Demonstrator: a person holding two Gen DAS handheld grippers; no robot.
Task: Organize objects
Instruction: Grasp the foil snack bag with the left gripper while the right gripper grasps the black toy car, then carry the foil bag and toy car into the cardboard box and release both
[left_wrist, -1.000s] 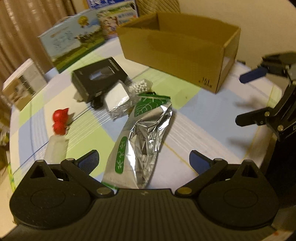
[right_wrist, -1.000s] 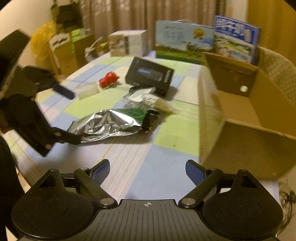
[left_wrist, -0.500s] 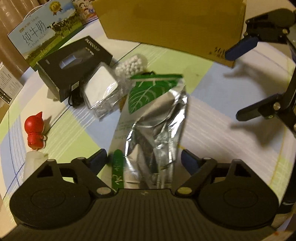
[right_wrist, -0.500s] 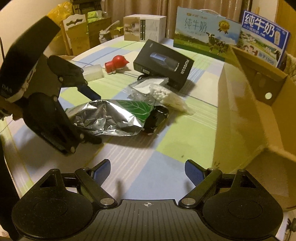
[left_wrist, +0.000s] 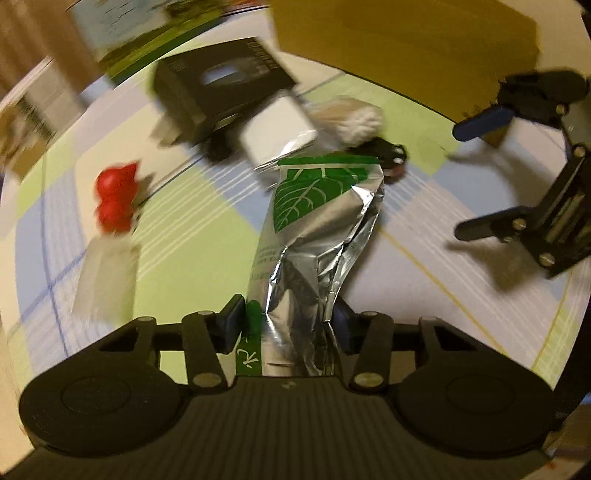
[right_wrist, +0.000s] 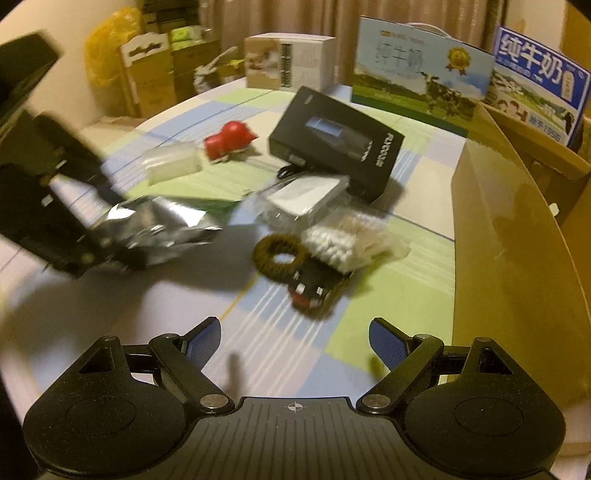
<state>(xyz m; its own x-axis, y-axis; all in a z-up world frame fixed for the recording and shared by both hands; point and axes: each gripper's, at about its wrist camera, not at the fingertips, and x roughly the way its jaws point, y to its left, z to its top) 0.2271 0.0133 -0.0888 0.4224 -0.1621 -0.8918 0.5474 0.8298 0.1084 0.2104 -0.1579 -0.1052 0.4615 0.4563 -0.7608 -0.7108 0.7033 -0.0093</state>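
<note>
My left gripper (left_wrist: 290, 319) is closing its jaws on the near end of the foil pouch (left_wrist: 317, 236), a crinkled silver bag with a green leaf panel stretching away from my fingers across the checked tablecloth (left_wrist: 192, 236). My right gripper (right_wrist: 295, 339) is hovering wide open and holding nothing, with a brown ring (right_wrist: 282, 254) lying just ahead of it.

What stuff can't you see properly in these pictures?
- Left claw, closing on the silver pouch: the pouch's bottom end is cut off behind the claw's body, left wrist view.
- Red toy: motion blur, its shape is unclear.
- Cardboard box: its wall hides the inside, right wrist view.
- Dark thing with a red bit by the brown ring: too blurred to name.
</note>
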